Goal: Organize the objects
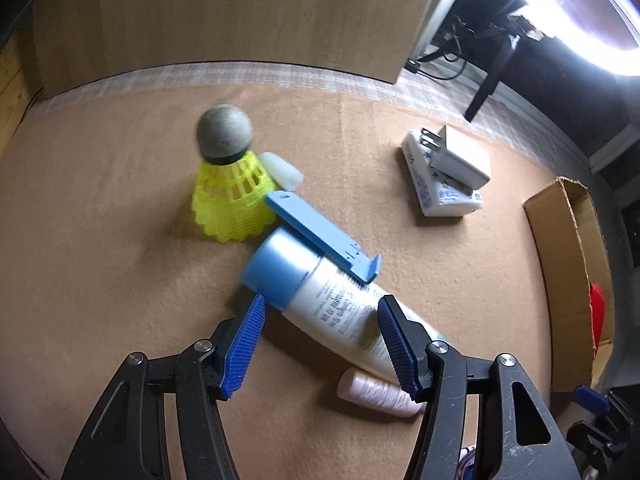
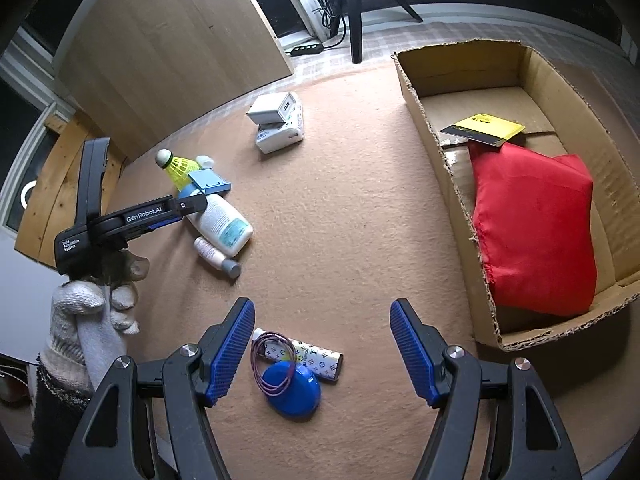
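A white lotion bottle (image 1: 344, 312) with a pale blue cap lies on the tan carpet. My left gripper (image 1: 320, 304) straddles it just below the cap, with both blue pads against its sides. In the right wrist view that gripper (image 2: 192, 204) is held by a gloved hand (image 2: 92, 308) over the bottle (image 2: 222, 220). A blue plastic stand (image 1: 316, 236) leans on the cap, beside a yellow shuttlecock (image 1: 232, 196). My right gripper (image 2: 322, 312) hangs open above a blue round disc (image 2: 292, 388) and a patterned tube (image 2: 316, 358), touching neither.
A cardboard box (image 2: 408, 80) at the right holds a red bag (image 2: 532, 228) and a yellow card (image 2: 484, 128). A white charger (image 1: 460, 156) rests on a small white pack (image 1: 444, 196). A small pink bottle (image 1: 376, 394) lies by the lotion bottle. A wooden panel (image 1: 240, 12) stands behind.
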`<state>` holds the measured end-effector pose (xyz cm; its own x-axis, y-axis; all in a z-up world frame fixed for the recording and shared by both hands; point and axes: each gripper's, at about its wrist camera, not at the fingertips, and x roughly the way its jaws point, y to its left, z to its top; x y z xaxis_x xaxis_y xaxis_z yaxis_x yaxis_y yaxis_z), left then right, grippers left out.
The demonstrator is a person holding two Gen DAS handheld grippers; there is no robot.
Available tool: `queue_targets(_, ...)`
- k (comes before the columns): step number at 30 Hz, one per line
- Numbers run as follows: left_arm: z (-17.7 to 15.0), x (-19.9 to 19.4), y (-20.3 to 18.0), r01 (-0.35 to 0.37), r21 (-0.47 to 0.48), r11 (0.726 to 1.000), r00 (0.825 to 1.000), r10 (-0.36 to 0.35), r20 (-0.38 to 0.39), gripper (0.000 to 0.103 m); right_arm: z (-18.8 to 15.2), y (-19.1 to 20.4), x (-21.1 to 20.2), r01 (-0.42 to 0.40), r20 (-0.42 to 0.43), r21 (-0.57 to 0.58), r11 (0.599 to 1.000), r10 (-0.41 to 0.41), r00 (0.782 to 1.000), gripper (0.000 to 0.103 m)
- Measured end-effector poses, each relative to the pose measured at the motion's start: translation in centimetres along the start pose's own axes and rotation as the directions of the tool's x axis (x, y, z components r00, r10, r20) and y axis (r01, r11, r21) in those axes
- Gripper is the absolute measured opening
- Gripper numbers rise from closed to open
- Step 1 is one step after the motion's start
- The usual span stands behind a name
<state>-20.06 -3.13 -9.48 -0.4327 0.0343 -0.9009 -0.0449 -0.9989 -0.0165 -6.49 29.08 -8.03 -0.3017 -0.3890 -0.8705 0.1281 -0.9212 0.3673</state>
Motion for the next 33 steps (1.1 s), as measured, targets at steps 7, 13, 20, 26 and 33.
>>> queue_targets(7, -0.4, 0.8, -3.1, 0.048, 0.099, 0.994, 0.999, -0.047, -0.013, 0.061, -0.1, -0.1, -0.4, 0.005, 0.009, -0.004, 1.0, -0.005, 1.0, 0.067)
queue_targets(13, -1.5, 1.0, -6.3, 0.096, 0.181, 0.979, 0.995, -0.092, -0.033, 0.054, 0.1, -1.2, -0.7, 0.009, 0.015, 0.02, 1.0, -0.009, 1.0, 0.067)
queue_targets(20, -3.5, 1.6, -10.2, 0.167, 0.272, 0.948, 0.986, -0.152, -0.074, 0.054, 0.5, -1.7, -0.6, -0.002, 0.013, 0.035, 0.999, 0.002, 1.0, 0.067)
queue_targets(26, -4.7, 0.8, -11.2, 0.191, 0.344, 0.919, 0.982, -0.174, -0.079, 0.059, 1.6, -1.6, 0.2, -0.03, 0.0, 0.036, 0.999, 0.03, 1.0, 0.067)
queue_targets(33, -6.1, 0.1, -10.4, 0.231, 0.361, 0.903, 0.973, -0.207, -0.104, 0.059, 3.4, -0.4, 3.2, -0.08, -0.066, 0.027, 0.996, 0.082, 0.994, 0.067)
